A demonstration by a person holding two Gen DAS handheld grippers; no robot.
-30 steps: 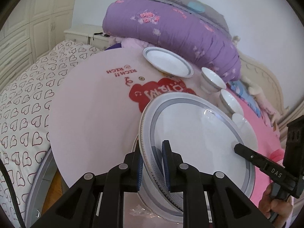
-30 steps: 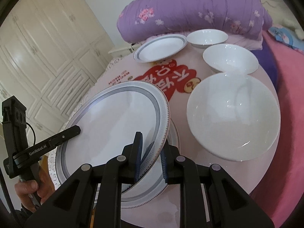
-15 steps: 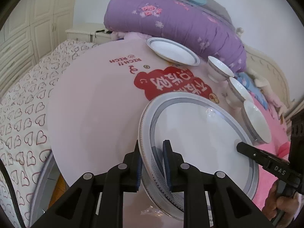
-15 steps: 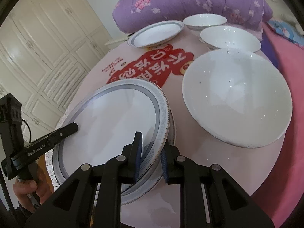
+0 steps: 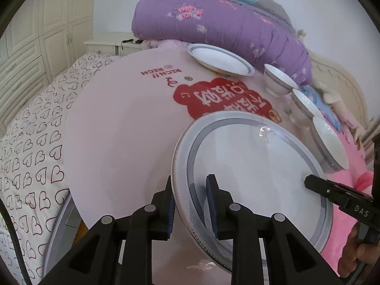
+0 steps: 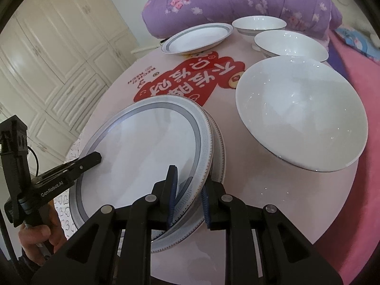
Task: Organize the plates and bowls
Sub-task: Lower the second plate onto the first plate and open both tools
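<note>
Two hand-held grippers meet at one big plate [image 6: 142,156], which lies on top of another plate [image 6: 217,152] at the near edge of the round pink surface [image 5: 118,130]. The right hand-held gripper [image 6: 187,187] is clenched on the plate's right rim, one pad above and one below. The left hand-held gripper [image 5: 190,201] straddles the opposite rim; its jaws have just been opening, and there is a little daylight between the pads and the rim, so I judge it is letting go while the rim sits between them.

The top plate is slightly tilted, its right side raised off the lower plate's rim, which peeks out just beyond the right hand-held gripper. The coming move seems to turn on that: the plate lies straight ahead of both hand-held grippers, spanning the gap between them, and only the right one has a firm hold to settle it level.

Just right of the right hand-held gripper sits a large white bowl [image 6: 299,116]. Further ahead come a medium bowl [image 6: 289,45], then a small bowl [image 6: 258,26], and a smaller plate [image 6: 197,38] to their left. Behind them lies a purple quilt [image 6: 237,2].
</note>
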